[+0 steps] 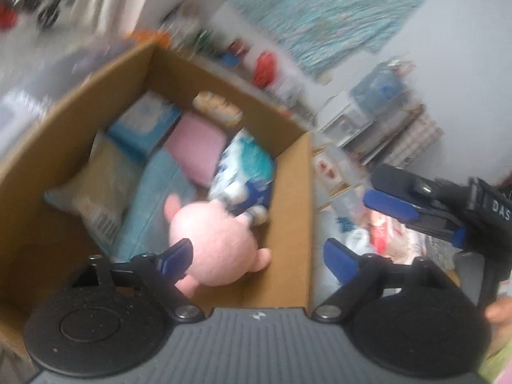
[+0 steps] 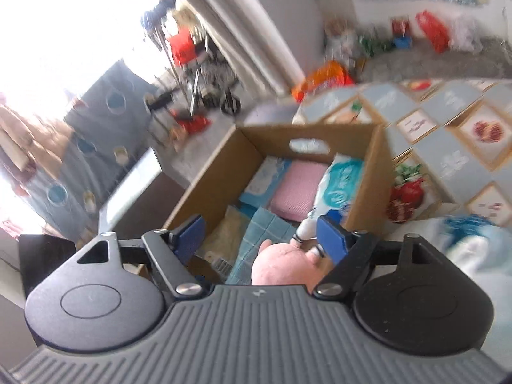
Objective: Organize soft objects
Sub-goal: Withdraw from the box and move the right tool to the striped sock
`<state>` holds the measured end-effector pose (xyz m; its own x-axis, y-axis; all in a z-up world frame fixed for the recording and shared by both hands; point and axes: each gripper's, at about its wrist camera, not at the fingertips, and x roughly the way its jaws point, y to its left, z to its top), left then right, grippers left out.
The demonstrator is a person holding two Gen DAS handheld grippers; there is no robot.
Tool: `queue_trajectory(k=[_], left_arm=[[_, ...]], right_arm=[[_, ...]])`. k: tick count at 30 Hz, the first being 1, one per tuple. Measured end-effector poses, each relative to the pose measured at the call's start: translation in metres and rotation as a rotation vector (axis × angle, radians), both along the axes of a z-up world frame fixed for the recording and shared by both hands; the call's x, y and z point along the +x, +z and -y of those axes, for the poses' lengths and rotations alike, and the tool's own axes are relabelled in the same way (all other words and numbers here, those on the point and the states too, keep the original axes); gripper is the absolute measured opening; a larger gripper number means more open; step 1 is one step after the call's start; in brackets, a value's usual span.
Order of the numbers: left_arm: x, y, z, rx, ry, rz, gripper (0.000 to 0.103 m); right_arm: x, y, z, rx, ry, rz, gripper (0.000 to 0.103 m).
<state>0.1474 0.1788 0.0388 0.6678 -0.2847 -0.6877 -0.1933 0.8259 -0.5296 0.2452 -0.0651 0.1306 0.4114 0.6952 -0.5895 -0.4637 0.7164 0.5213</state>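
Both views are looking down into an open cardboard box (image 1: 288, 198) that is already holding most of the soft things: a pink plush toy (image 1: 217, 243) lying at the near end, a blue-and-white wipes pack (image 1: 243, 166) leaning against the right wall, a pink folded cloth (image 1: 195, 147) in the middle, a teal towel (image 1: 150, 204) beside a beige packet (image 1: 99, 188), and a light-blue pack (image 1: 144, 124) toward the far end. The left tool (image 1: 256, 256) is hovering over the near edge of the box with its fingers spread wide and nothing between them; one finger is sitting in front of the plush, the other is hanging outside the box wall. The right tool (image 2: 259, 233) is likewise standing wide apart and empty above the plush, and it is also showing in the left view, off to the right over the clutter. Motion blur is smearing both pictures. Judging from this, a drop into the box is just finishing, the plush being the likeliest item released. The next move is probably calling for a turn away toward the patterned bench (image 2: 464, 147) or the floor clutter to find another soft item, though none is clearly identifiable.
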Motion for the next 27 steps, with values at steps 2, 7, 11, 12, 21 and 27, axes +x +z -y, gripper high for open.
queue_trajectory(k=[2,7,11,12,21,27], left_arm=[[-0.015,0.013,0.013,0.024,-0.052,0.072,0.097],[-0.069,0.028,0.074,0.181,-0.21,0.282,0.103],[-0.098,0.018,0.123,0.2,-0.312,0.333,0.103],[-0.103,0.016,0.137,0.193,-0.335,0.334,0.103],[-0.13,-0.001,0.252,0.345,-0.585,0.429,0.102],[-0.129,-0.031,0.319,0.391,-0.755,0.413,0.101]], right_arm=[[-0.02,0.014,0.032,0.017,-0.041,0.04,0.081],[-0.083,0.039,0.125,0.017,-0.196,0.16,0.085],[-0.131,0.028,0.187,0.013,-0.302,0.183,0.086],[-0.142,0.023,0.201,0.01,-0.324,0.182,0.086],[-0.205,-0.038,0.261,-0.026,-0.445,0.163,0.086],[-0.234,-0.065,0.287,0.001,-0.499,0.177,0.086]])
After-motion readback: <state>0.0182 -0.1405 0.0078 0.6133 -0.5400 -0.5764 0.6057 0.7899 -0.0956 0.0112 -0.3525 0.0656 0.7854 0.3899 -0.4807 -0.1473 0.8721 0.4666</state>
